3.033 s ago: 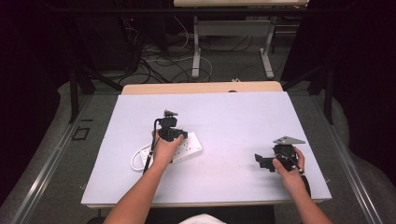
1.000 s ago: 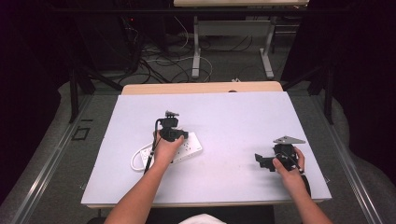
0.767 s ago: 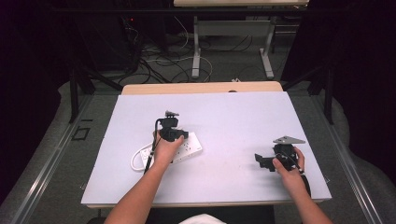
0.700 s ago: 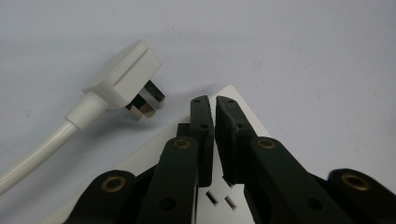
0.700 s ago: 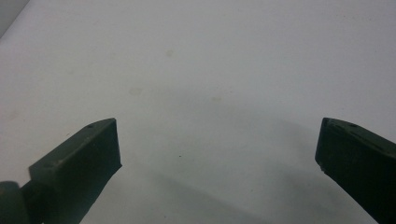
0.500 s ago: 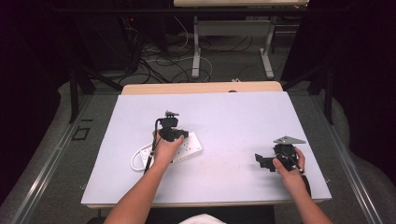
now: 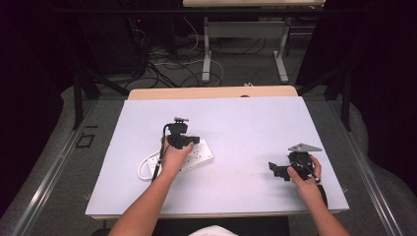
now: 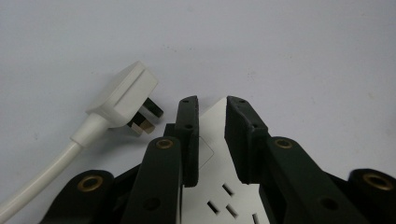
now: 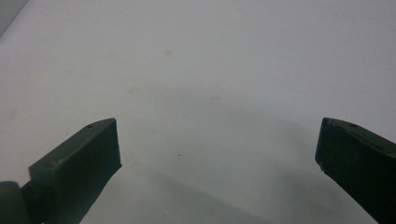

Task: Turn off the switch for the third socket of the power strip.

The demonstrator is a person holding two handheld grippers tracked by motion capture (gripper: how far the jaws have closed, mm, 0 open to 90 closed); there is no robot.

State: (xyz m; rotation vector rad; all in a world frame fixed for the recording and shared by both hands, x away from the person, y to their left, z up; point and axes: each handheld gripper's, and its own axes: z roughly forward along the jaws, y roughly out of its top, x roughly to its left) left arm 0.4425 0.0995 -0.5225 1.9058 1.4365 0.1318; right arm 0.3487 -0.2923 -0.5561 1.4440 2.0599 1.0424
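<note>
Now the left gripper (image 8: pixel 212 105) has just been opening over the power strip (image 8: pixel 219 186).
Its narrowly parted jaws straddle the strip's corner without pressing; the white plug (image 8: pixel 125 95) lies just left. Right gripper (image 9: pixel 217 149) spread wide.

One camera hangs high over my near side, looking down on the whole table (image 7: pixel 236 113). One rides each of my tongs, very close to that same table top.
</note>
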